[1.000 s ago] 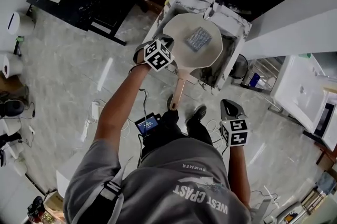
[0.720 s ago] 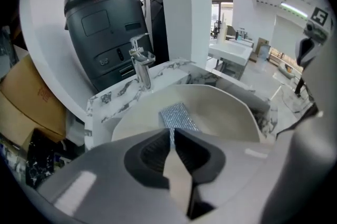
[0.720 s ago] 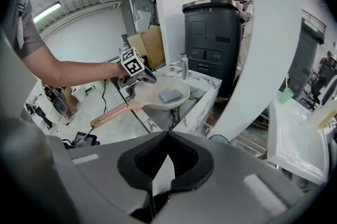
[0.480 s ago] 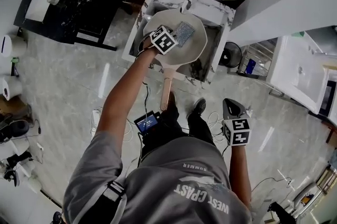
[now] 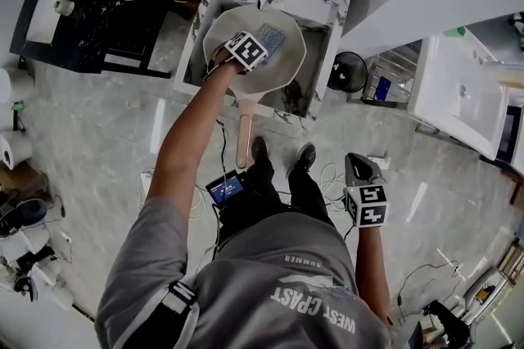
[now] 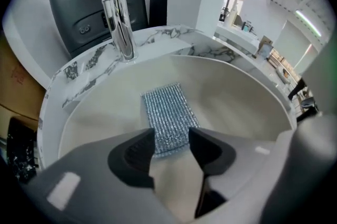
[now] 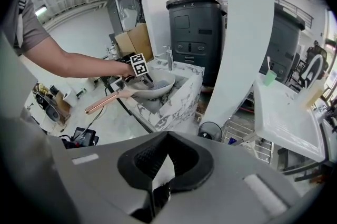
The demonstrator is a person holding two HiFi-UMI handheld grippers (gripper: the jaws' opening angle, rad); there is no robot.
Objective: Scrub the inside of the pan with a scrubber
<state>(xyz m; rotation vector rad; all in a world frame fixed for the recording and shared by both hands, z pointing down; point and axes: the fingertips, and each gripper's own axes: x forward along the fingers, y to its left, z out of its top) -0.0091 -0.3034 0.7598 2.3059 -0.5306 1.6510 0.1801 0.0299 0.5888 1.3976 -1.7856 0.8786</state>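
Observation:
A cream pan (image 5: 219,29) with a copper handle (image 5: 242,141) rests across a marble sink (image 5: 327,7). A grey mesh scrubber (image 6: 167,112) lies flat on the pan's floor (image 6: 237,91). My left gripper (image 6: 171,140) is inside the pan with its jaws opening. The near end of the scrubber lies between the fingers (image 6: 138,150), and the pads do not press on it. In the head view its marker cube (image 5: 247,49) covers part of the scrubber (image 5: 273,36). My right gripper (image 5: 360,174) hangs low at the person's right side, shut and empty, far from the sink.
A chrome faucet (image 6: 120,23) stands at the sink's back edge just beyond the pan. A white counter (image 5: 458,106) is to the right, with a round dark object (image 5: 348,70) beside the sink. A black rack (image 5: 123,3) is to the left. Cables and a small screen device (image 5: 227,190) lie by the person's feet.
The left gripper has moved from the pan's left rim to over the pan's middle, at the scrubber. The right gripper has stayed at the side.

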